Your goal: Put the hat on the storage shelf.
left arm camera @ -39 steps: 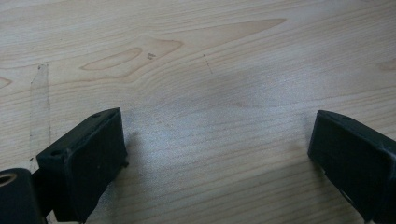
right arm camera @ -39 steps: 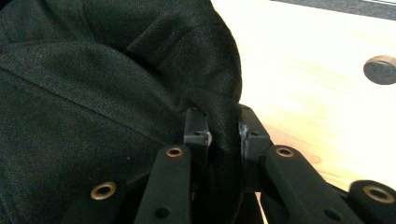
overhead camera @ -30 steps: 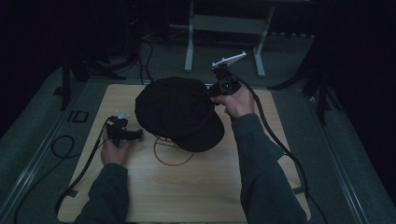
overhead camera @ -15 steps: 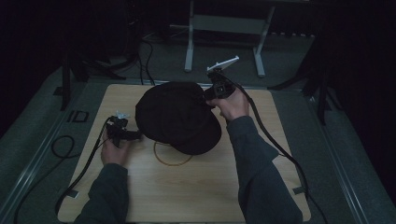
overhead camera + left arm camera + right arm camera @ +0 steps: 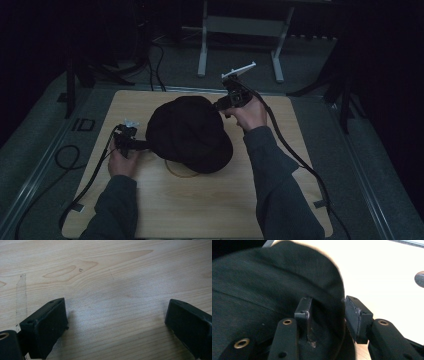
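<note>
Two hand-held grippers work a black cap (image 5: 190, 132) that lies crown-up near the middle of the pale wooden bench (image 5: 200, 210). The right hand-held gripper (image 5: 327, 312) sits at the cap's far right edge, and its jaws have just been opening: the cloth edge runs between them, but the pads stand apart from it, so the hold looks given up or nearly so. The left hand-held gripper (image 5: 115, 315) rests beside the cap's left edge with its jaws spread wide over bare wood, gripping nothing. The risk, as I judge it, is that the soft fabric drags along on the right pad as that gripper pulls away, or that the slack cap slides on the smooth bench when either tool nudges it, since nothing pins it down. A fresh grip could also catch only a thin fold and slip. The cap is dark, finely ribbed woven cloth, rounded and floppy, with a stiffer curved edge. The bench is light wood with flowing grain, matte and flat. A thin ring-like loop (image 5: 181, 172) peeks out from under the cap's near edge; I cannot tell what it is.
</note>
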A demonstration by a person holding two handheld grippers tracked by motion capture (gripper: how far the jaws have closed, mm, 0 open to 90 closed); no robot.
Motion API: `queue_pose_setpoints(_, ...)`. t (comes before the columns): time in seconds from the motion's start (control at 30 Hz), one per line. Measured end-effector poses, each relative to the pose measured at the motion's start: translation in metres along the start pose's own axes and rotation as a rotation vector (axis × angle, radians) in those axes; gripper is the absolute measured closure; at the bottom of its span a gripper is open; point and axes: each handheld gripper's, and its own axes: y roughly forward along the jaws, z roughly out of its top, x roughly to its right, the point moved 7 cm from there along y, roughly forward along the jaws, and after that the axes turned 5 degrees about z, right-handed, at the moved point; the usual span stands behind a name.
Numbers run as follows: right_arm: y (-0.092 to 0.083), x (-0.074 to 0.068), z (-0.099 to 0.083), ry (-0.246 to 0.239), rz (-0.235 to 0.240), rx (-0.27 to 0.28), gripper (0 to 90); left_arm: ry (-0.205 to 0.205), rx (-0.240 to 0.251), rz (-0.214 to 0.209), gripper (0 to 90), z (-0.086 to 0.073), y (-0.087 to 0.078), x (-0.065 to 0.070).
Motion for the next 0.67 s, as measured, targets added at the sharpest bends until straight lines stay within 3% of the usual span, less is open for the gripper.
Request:
queue_pose_setpoints(0.07,-0.0041,0.0020,0.0019,-0.006,-0.021,0.020,54.8,0.002,-0.001,0.000,3.6,-0.0001,0.0000,-0.0001)
queue_pose_setpoints(0.23,-0.0079,0.0050,0.0001,-0.024,-0.043,0.005,53.8,0.003,-0.001,0.000,3.6,-0.0001,-0.0001,-0.0001)
queue_pose_setpoints(0.67,-0.0035,0.0076,-0.0079,-0.064,-0.054,-0.044,52.3,0.002,-0.001,0.001,3.6,-0.0001,0.0000,-0.0001)
